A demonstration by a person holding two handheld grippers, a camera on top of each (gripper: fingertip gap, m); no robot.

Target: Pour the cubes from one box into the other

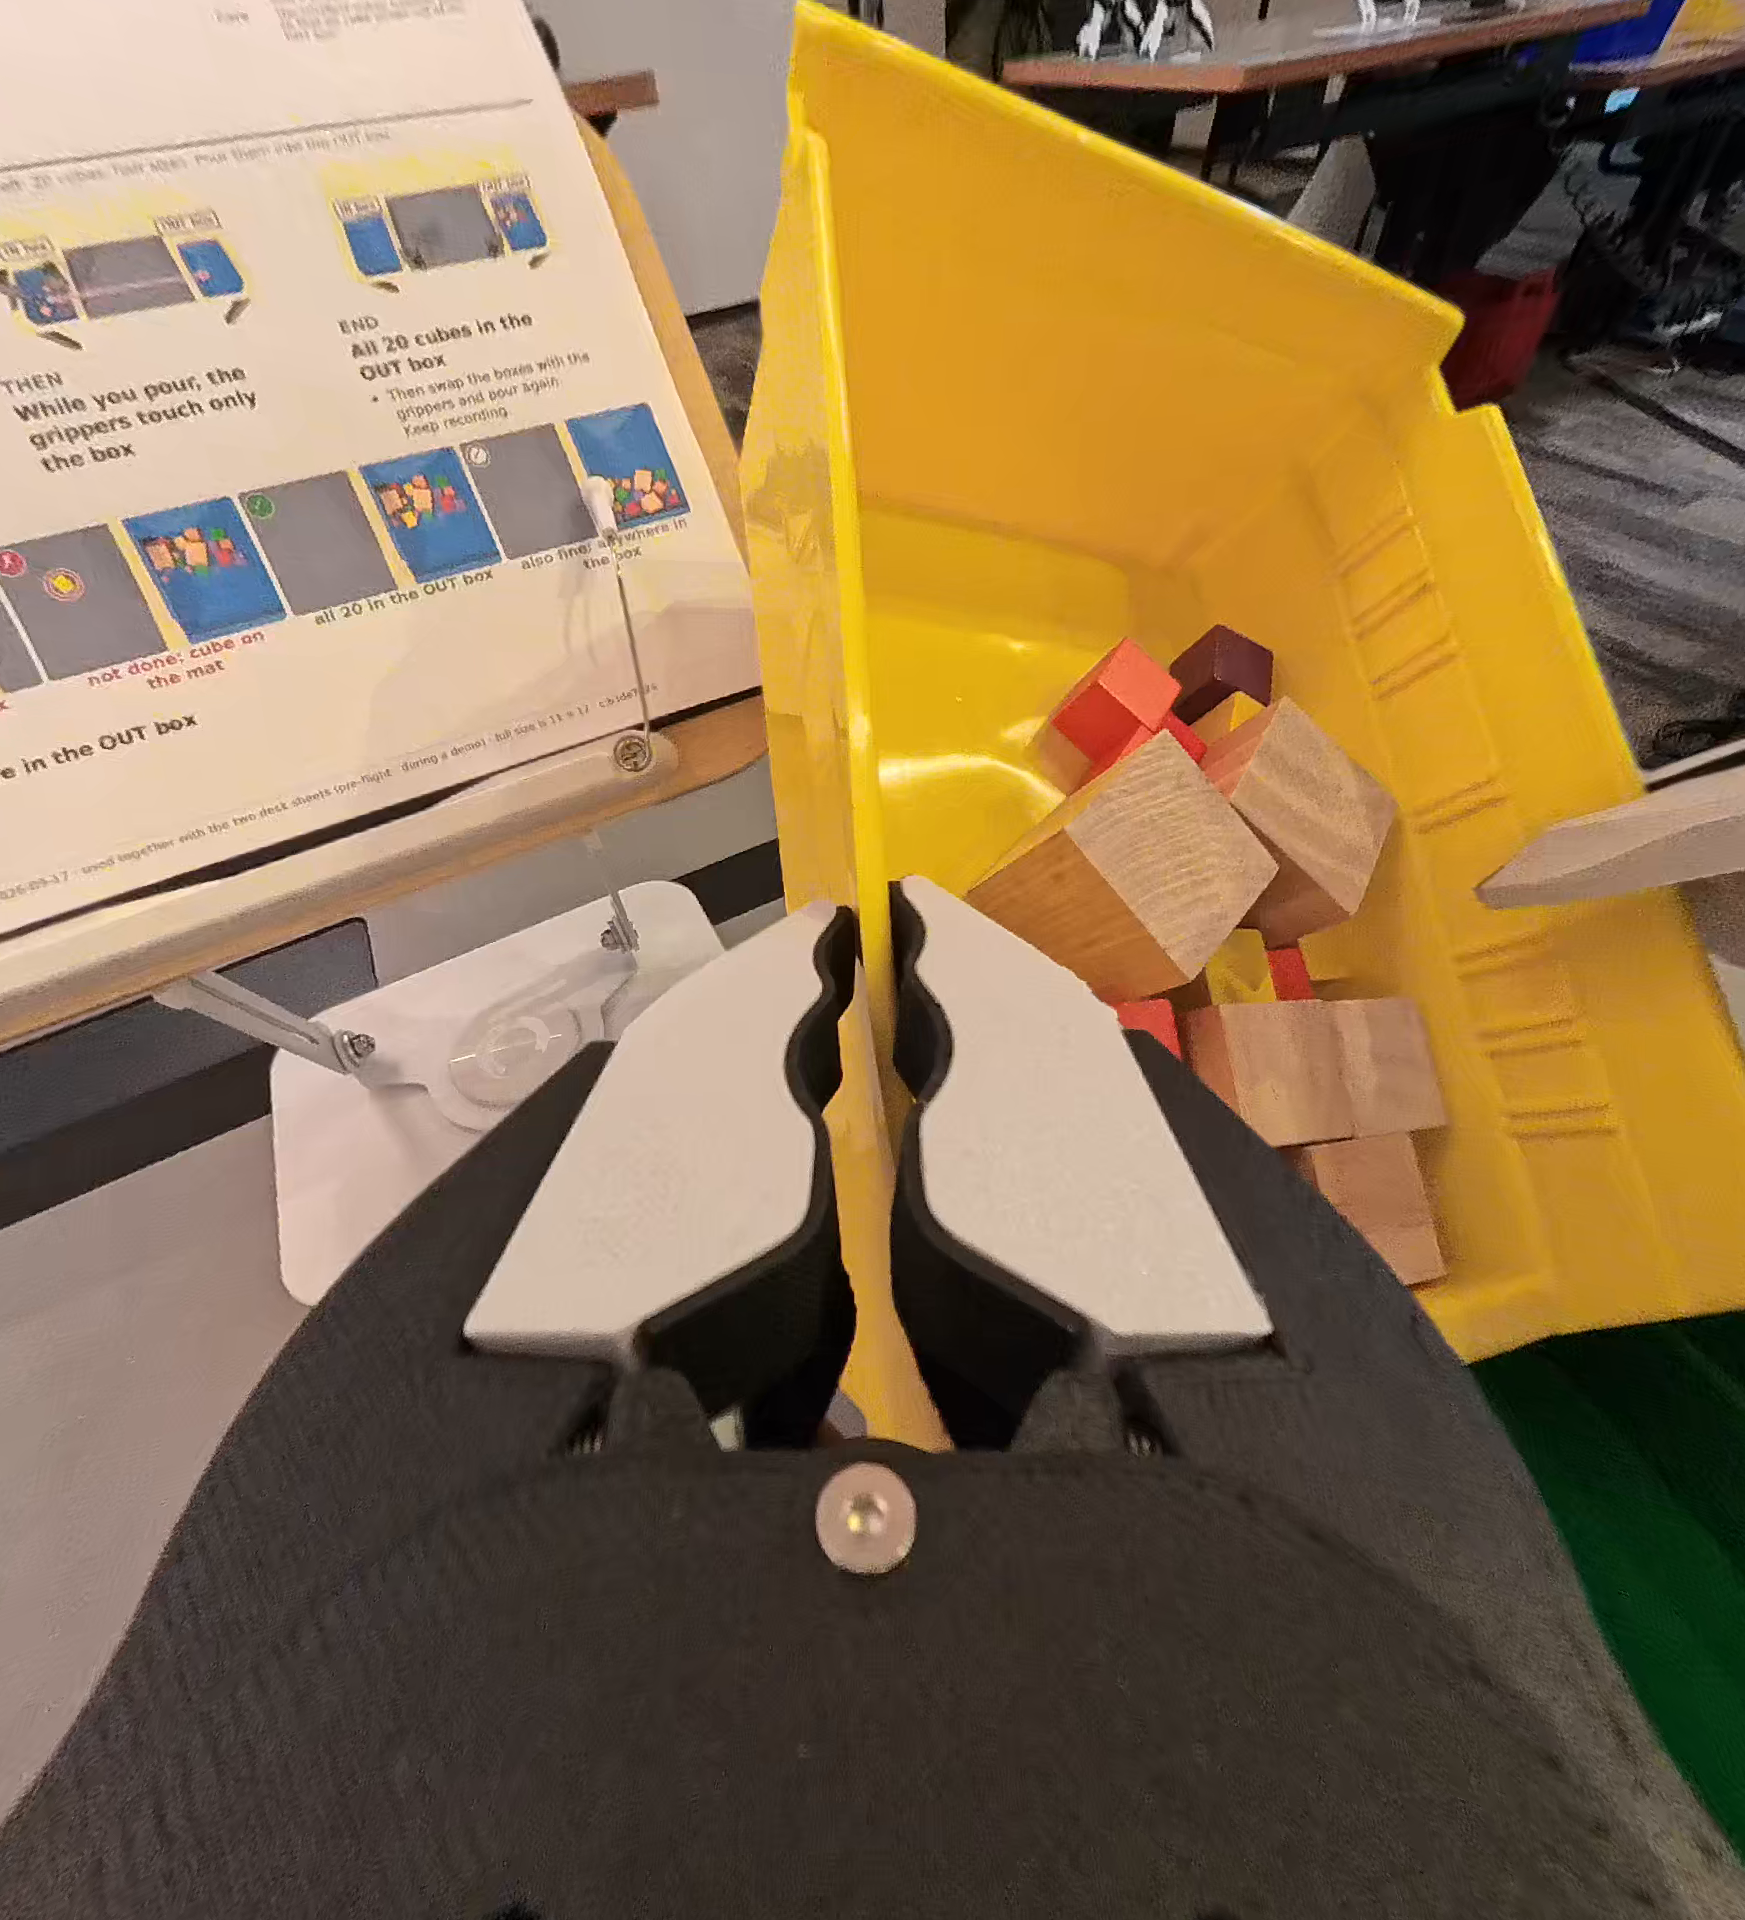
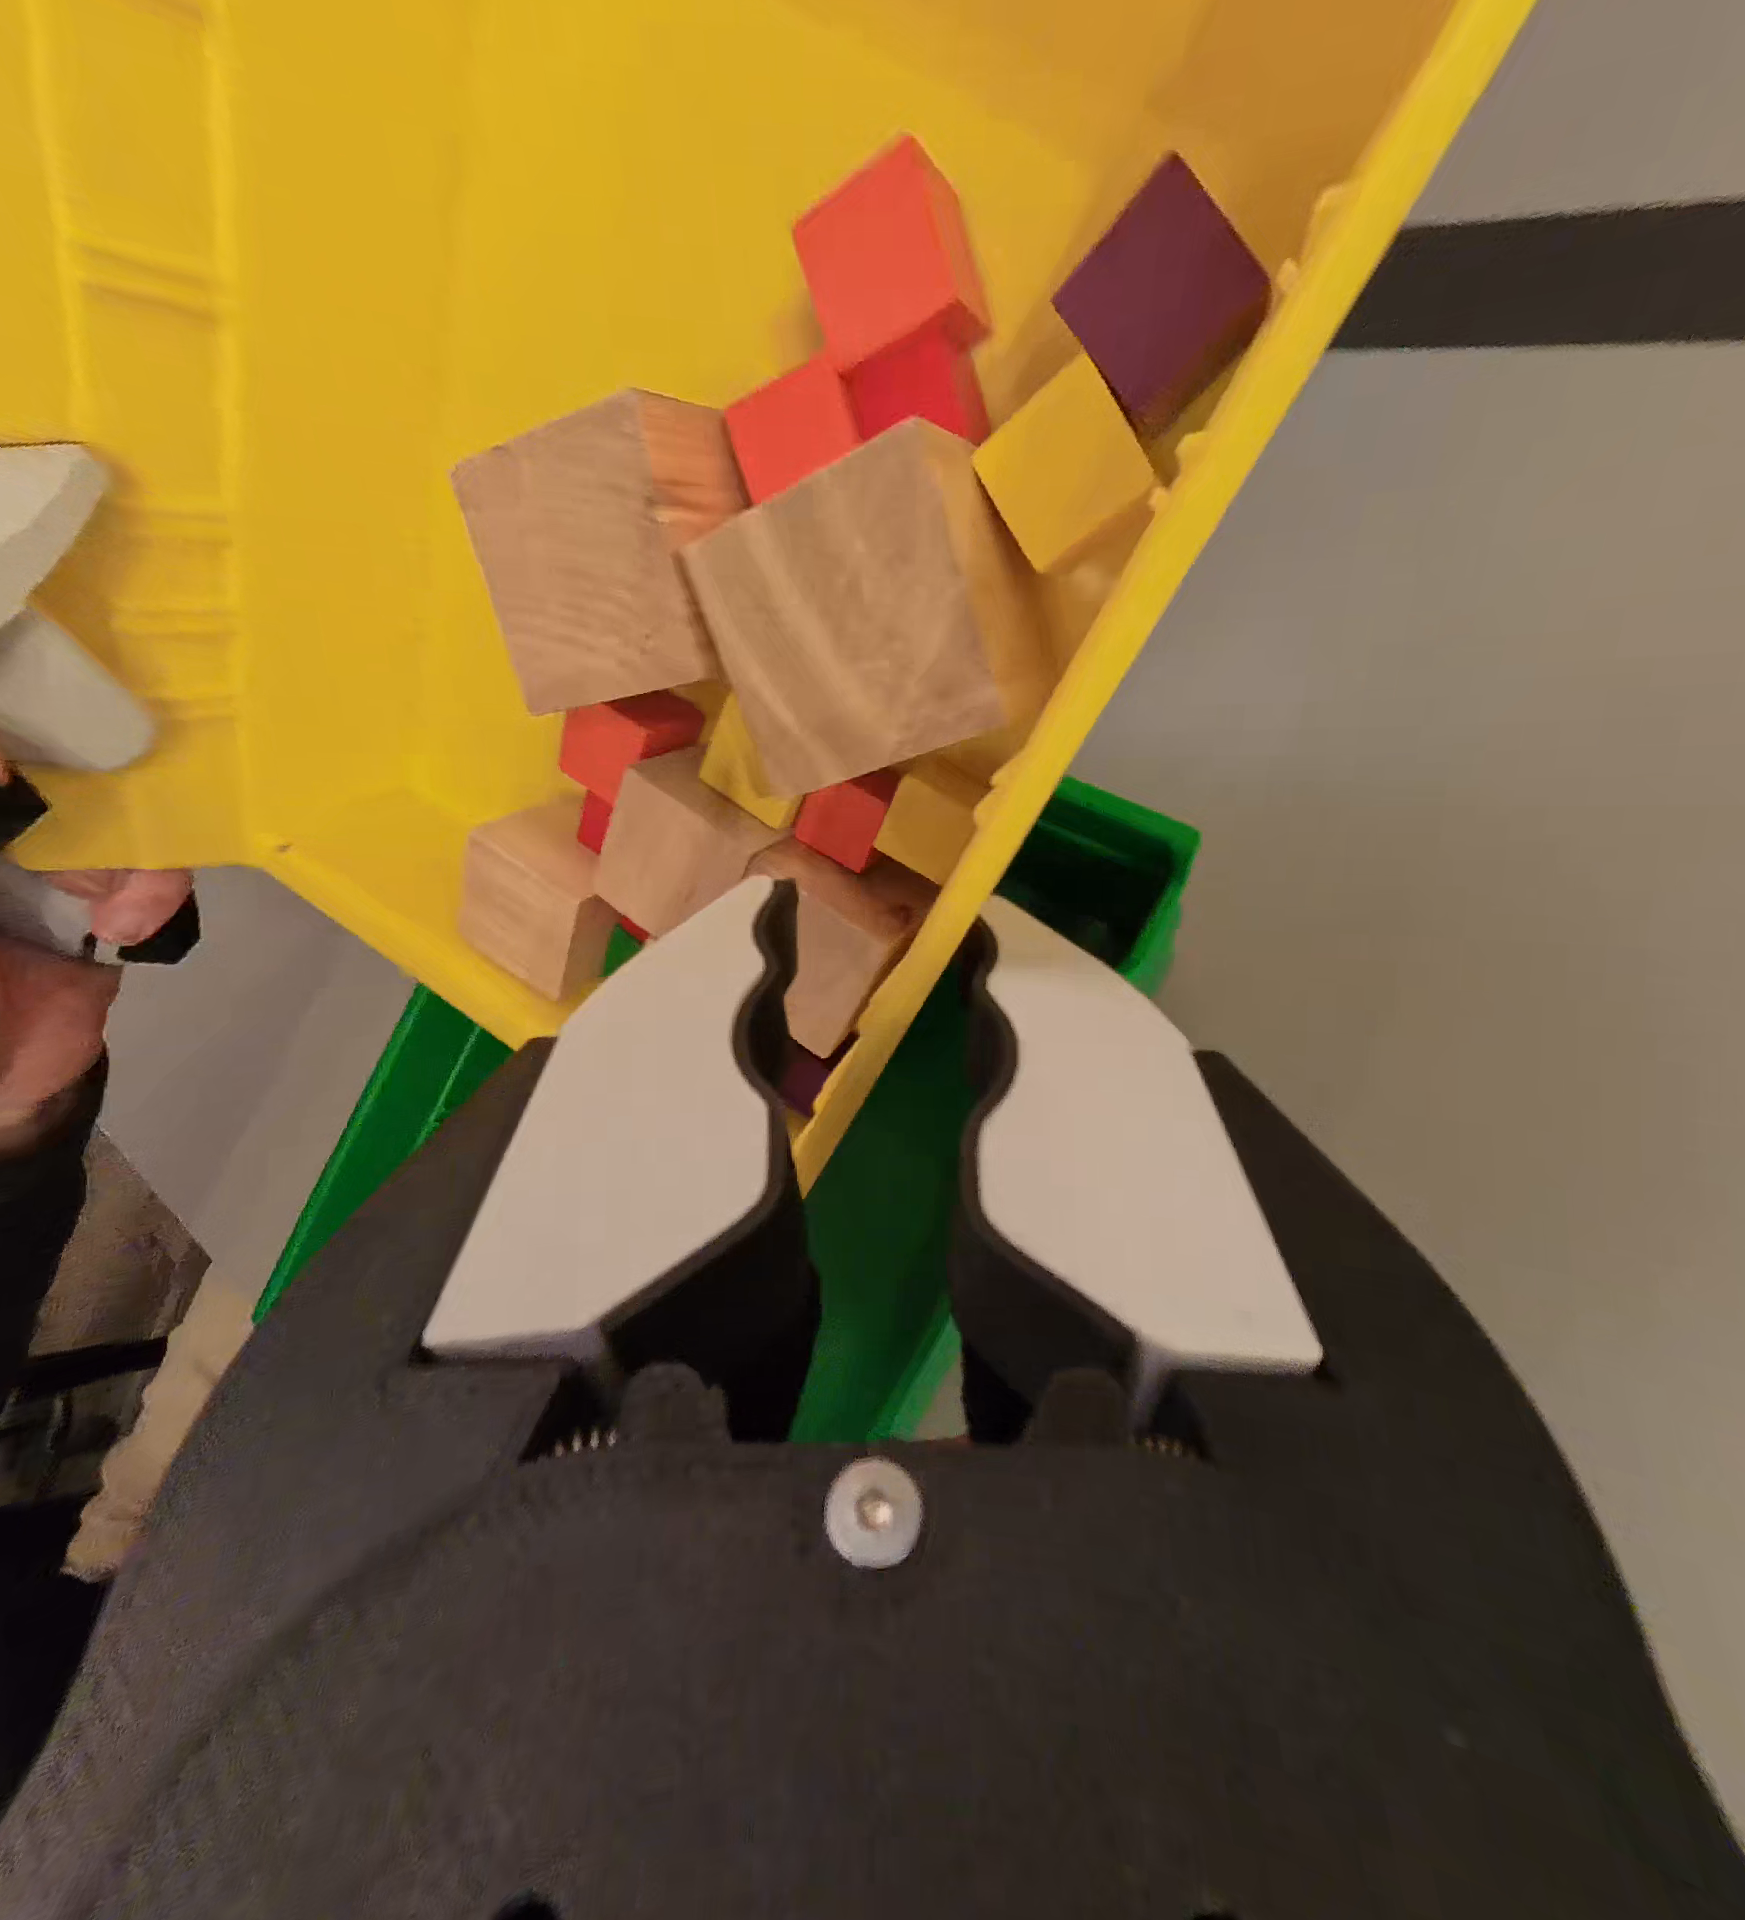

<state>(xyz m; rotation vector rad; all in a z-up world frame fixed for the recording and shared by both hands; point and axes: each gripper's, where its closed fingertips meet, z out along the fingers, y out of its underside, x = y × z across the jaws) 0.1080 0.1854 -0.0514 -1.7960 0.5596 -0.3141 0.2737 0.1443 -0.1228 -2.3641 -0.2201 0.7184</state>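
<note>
**Yellow box tipped over the green one, cubes piled at its low side**

The left gripper (image 1: 873, 914) is clamped on one side wall of the yellow box (image 1: 1107, 395), the thin plastic pinched between its two grey fingers (image 1: 702, 1122) with no gap to spare. The right gripper (image 2: 873, 925) grips the opposite wall: one finger sits inside the box against the cubes, the other outside, and the yellow rim runs between them.

The box is held up and tilted steeply. In the left wrist view its floor faces the camera and the cubes (image 1: 1211, 862) have slid into a heap against the lower right wall — plain wooden ones in front, orange, red, yellow and one dark purple cube (image 1: 1223, 665) behind. In the right wrist view the same pile (image 2: 795, 582) crowds toward the box's lower open edge, the lowest wooden pieces right at the lip.

The green box (image 2: 1096, 862) stands directly beneath that edge; only parts of its rim and walls show around the yellow box, and its inside is hidden.

An instruction sheet (image 1: 255, 447) on a tilted wooden stand sits to the left, beside the yellow box. A person's hand (image 2: 6, 997) holds the left gripper's handle at the left edge of the right wrist view.
</note>
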